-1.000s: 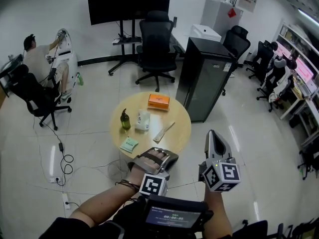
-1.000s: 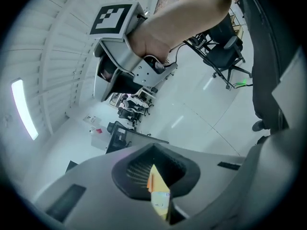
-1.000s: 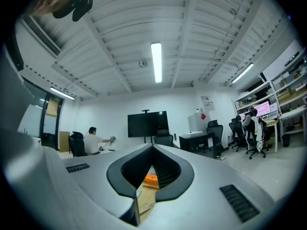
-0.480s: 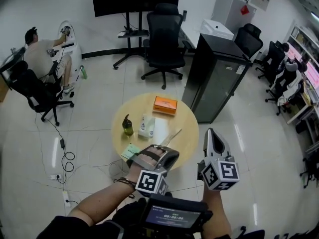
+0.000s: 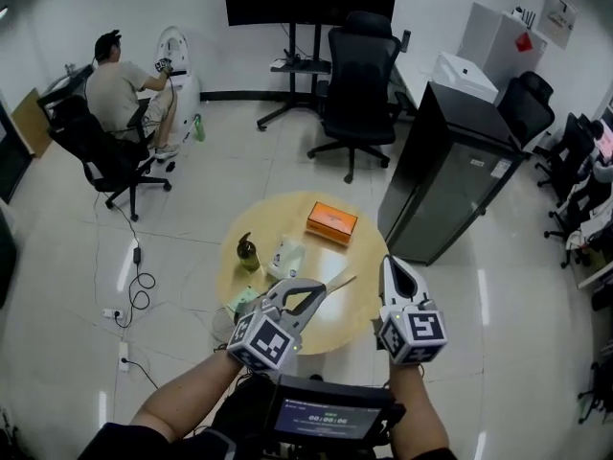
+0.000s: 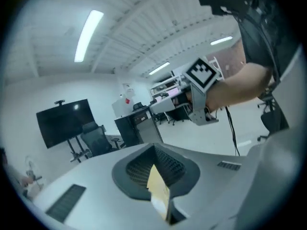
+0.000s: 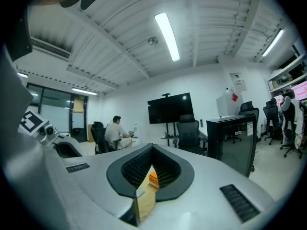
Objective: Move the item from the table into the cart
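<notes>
Left gripper [image 5: 312,291] and right gripper [image 5: 390,268] both shut, empty, at near edge of round table [image 5: 278,215]. Orange box [image 5: 331,223] on far side: 11 o'clock from right, 1 o'clock from left, long axis 10-to-4; right looks better lined up

No text can be read with certainty. The small screen [image 5: 330,418] at the bottom edge of the head view shows a row of pale digits set off by colons, too small to make out. The orange box [image 5: 331,223] on the tabletop [image 5: 359,252] carries faint print, illegible. A white label [image 5: 497,169] on the black cabinet [image 5: 450,161], a red sign [image 5: 524,41] on the white cabinet [image 5: 488,29] and a wall poster [image 5: 558,3] are all too blurred to read.
</notes>
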Demonstrator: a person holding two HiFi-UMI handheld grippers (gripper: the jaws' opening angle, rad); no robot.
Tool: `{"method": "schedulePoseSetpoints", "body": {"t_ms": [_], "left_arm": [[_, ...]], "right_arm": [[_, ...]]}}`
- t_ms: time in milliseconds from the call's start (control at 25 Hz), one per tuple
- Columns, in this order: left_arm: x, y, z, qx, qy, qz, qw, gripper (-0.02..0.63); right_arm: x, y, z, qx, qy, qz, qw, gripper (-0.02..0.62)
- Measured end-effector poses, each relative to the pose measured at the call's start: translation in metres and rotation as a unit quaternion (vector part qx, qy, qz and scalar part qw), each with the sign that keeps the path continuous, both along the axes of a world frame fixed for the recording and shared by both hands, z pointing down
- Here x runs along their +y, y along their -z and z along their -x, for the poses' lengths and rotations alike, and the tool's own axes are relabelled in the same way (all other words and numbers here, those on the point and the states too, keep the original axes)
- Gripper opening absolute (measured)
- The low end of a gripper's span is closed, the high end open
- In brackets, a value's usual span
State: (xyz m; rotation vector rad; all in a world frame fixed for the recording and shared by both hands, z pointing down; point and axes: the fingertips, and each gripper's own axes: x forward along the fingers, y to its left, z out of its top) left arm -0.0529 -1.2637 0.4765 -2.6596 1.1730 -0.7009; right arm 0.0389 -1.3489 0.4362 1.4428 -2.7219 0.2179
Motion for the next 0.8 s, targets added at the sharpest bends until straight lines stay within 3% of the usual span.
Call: {"method": "schedulePoseSetpoints", "body": {"t_ms": [160,280,440,520,640,800], "left_arm": [[-0.031,0.001,0.027,0.120,0.029,-0.004,0.9923,0.006],[-0.046,0.003,0.059,0.179,0.052,0.000,0.9824,0.006],[-0.061,-0.008,0.110,0.258,0.093,0.025,0.9615,0.006],[-0.067,-0.020,0.131,0.262,0.109,0.025,0.9584,0.006],[-0.075,-0.043,0.149,0.250,0.114,0.029,0.9610,0.008],[-0.085,-0.063,0.164,0.276,0.106,0.040,0.9544,0.008]], "right_arm": [[-0.037,-0.041,0.014,0.055,0.047,0.014,0.997,0.002],[-0.056,-0.071,0.033,0.107,0.076,0.037,0.991,0.002],[-0.064,-0.126,0.074,0.193,0.160,0.062,0.966,0.030],[-0.058,-0.163,0.099,0.242,0.228,0.067,0.941,0.087],[-0.050,-0.219,0.126,0.313,0.324,0.074,0.890,0.134],[-0.048,-0.284,0.139,0.376,0.416,0.092,0.823,0.178]]}}
